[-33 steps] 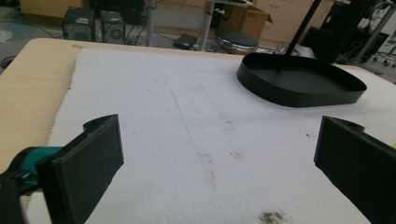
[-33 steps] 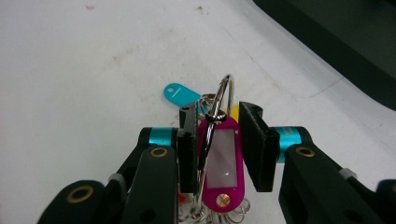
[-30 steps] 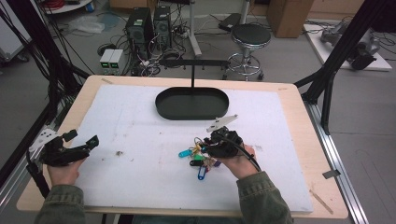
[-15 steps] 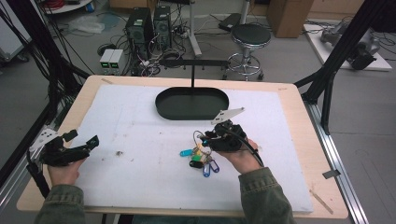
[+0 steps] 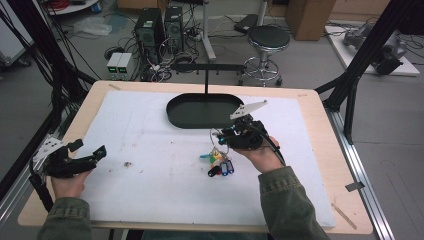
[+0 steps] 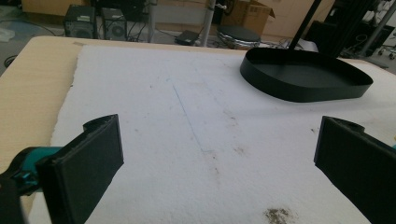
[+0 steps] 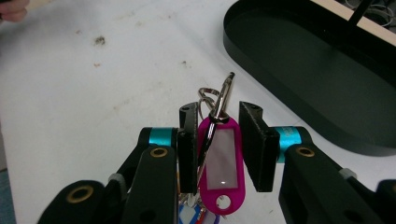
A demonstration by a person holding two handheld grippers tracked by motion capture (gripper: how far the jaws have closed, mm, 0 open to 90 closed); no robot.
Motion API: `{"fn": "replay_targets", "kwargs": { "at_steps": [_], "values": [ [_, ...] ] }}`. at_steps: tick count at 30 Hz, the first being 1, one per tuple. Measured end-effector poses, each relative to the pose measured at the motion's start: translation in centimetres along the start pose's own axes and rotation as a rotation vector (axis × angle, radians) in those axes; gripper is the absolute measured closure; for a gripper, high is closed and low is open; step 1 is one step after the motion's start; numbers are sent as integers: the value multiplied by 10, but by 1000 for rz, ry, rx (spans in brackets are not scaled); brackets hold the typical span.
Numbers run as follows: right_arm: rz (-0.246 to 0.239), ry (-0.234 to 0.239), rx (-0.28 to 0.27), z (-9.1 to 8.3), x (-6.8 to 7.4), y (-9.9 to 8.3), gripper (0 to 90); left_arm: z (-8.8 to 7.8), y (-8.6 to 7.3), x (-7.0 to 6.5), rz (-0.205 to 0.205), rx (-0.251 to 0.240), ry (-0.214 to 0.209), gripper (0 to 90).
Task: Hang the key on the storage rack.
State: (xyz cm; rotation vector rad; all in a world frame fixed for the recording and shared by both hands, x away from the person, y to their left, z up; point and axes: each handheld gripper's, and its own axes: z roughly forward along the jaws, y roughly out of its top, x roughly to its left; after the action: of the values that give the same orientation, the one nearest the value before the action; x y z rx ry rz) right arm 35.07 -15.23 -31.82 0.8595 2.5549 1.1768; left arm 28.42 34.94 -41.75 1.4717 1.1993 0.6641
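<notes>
Bunch of keys, gripped between the shut jaws of the right gripper, had risen off the white mat toward the black tray, ready for transfer; left gripper idle, jaws wide.

One bunch of keys is counted, with one metal ring seen at its top. On it, one magenta tag is seen in the right gripper view, and in the high view one teal tag, one yellow tag, one black tag and two blue tags are made out. One black oval tray is counted, with one T-shaped stand rising from it. One white mat is laid on one table. Two grippers are counted: the left gripper and the right gripper.
</notes>
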Motion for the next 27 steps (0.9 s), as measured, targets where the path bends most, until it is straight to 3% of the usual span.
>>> {"fn": "replay_targets", "kwargs": {
  "at_steps": [4,27],
  "values": [
    [8,16,-19,-3,-6,11,692,0,0,1,0,4,0,17],
    [-9,-4,-18,-24,-35,69,692,0,-2,0,-7,3,-2,17]
  ]
}}
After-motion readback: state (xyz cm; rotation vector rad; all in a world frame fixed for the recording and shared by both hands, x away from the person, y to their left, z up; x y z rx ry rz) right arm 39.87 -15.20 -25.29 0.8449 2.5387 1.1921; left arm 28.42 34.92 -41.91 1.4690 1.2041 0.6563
